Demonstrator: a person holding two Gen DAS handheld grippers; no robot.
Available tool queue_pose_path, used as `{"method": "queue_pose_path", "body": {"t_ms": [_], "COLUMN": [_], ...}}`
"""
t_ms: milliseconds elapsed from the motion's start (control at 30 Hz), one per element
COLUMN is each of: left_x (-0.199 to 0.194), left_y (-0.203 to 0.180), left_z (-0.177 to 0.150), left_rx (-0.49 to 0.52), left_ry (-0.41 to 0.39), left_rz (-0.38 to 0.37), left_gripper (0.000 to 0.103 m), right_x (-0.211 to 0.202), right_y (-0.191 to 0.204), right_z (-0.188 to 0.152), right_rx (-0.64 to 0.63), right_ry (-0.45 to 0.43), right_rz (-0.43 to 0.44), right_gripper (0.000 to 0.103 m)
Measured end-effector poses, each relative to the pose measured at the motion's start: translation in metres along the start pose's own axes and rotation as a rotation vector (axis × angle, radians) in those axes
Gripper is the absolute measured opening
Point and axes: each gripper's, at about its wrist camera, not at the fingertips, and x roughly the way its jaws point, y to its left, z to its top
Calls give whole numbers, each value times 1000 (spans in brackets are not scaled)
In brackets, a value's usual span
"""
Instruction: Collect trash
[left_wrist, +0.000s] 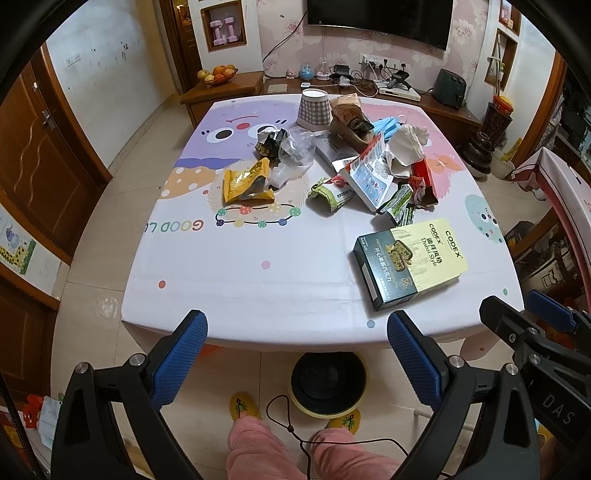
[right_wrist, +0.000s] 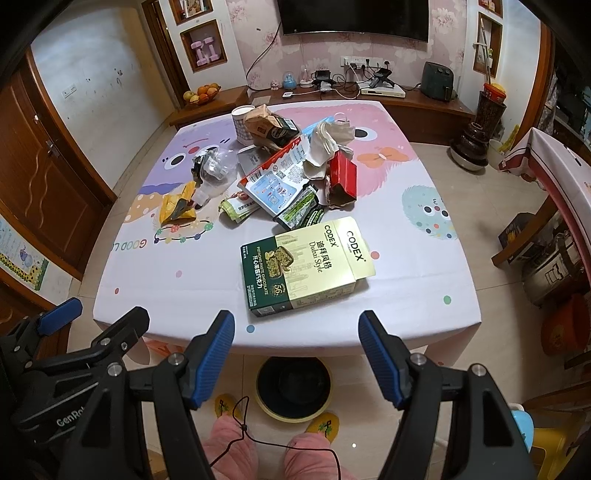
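A pile of trash lies on the cartoon-print table (left_wrist: 258, 295): a green and cream Codex chocolate box (left_wrist: 410, 264) nearest the front edge, a yellow wrapper (left_wrist: 245, 182), a checked paper cup (left_wrist: 314, 109), crumpled paper (left_wrist: 406, 147) and a red carton (right_wrist: 343, 177). The box also shows in the right wrist view (right_wrist: 306, 266). A black trash bin (left_wrist: 327, 384) with a yellow rim stands on the floor under the table's front edge. My left gripper (left_wrist: 297, 332) and my right gripper (right_wrist: 297, 330) are both open and empty, held side by side above the front edge.
A TV cabinet (left_wrist: 406, 99) with cables and a fruit basket (left_wrist: 219, 75) stands behind the table. A wooden door (left_wrist: 40, 147) is at the left. Vases (left_wrist: 487, 147) and boxes are at the right. The person's legs and yellow slippers (left_wrist: 243, 404) are below.
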Motion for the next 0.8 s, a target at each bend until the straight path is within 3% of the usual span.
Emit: {"method": "queue_pose_path", "body": {"t_ms": [800], "left_x": [2], "left_y": [0], "left_z": [-3], "left_rx": [-1], "left_ry": [10], "left_rz": [3], "left_gripper": [97], "right_x": [7], "right_y": [-2], "right_z": [0], "right_rx": [1], "right_ry": [4], "right_rz": [5], "right_gripper": [70]}}
